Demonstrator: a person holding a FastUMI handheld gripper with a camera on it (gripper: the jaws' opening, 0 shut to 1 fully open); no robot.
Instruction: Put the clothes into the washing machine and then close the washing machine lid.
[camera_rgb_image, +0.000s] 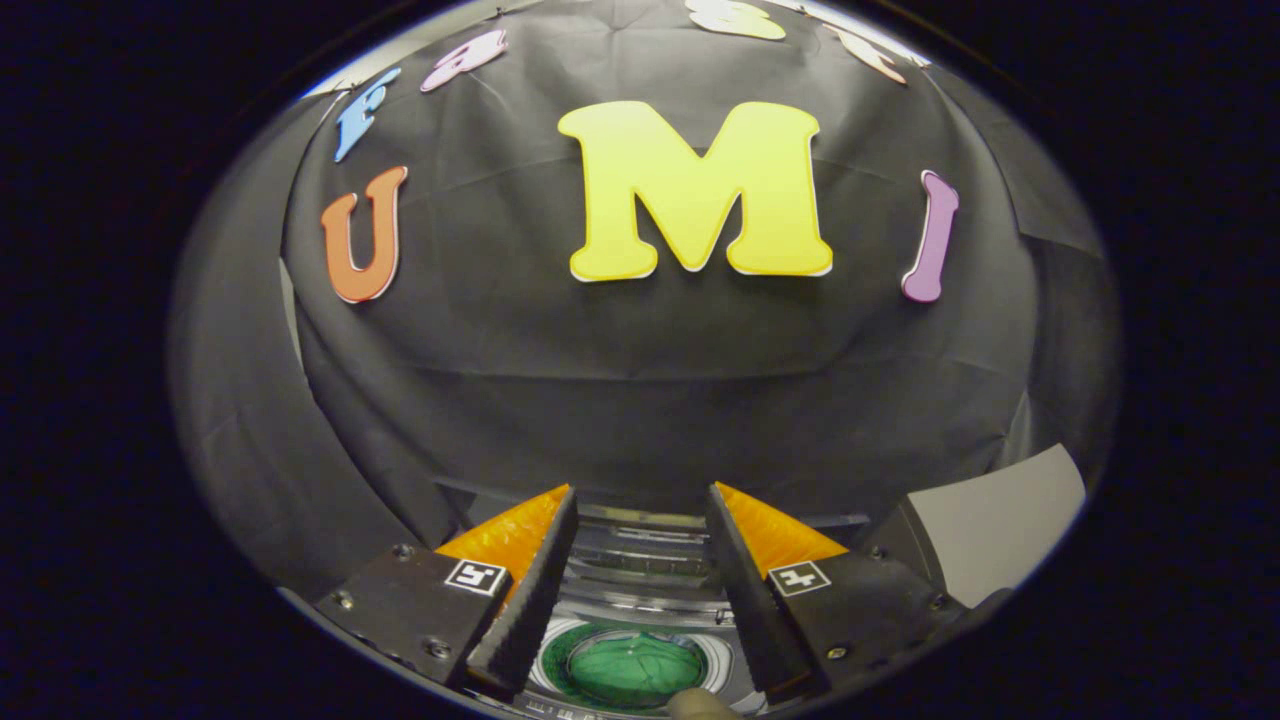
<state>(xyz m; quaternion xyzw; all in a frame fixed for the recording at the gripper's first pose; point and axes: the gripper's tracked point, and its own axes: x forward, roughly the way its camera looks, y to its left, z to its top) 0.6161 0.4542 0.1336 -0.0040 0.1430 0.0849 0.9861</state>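
Item one, nearest: my gripper (640, 500), its two fingers spread apart with a wide gap between them and nothing held. Each finger (520, 590) carries a small square marker on its mount.

Item two, in the gap, low between the finger bases: the washing machine (640, 585), seen from above. A round window (636, 668) set in a pale ring, which I take for the lid, shows something green (640, 665) under or in the glass. I cannot tell whether that is clothing inside the drum or only tinted glass. I cannot tell either whether the lid is fully down.

Item three, just nearer than the round window: a small beige object (700, 706), cut off, unidentifiable.

Item four, ahead of the window and between the fingertips: grey and silver stepped bands (640, 550) of the machine's top, probably its rear panel; details are too small to read.

Item five, beside the right finger: a pale grey flat panel (1000, 515), partly hidden by the finger mount.

Item six, farthest: the black cloth wall (640, 400) of the booth, draped and creased, rising beyond the fingers.
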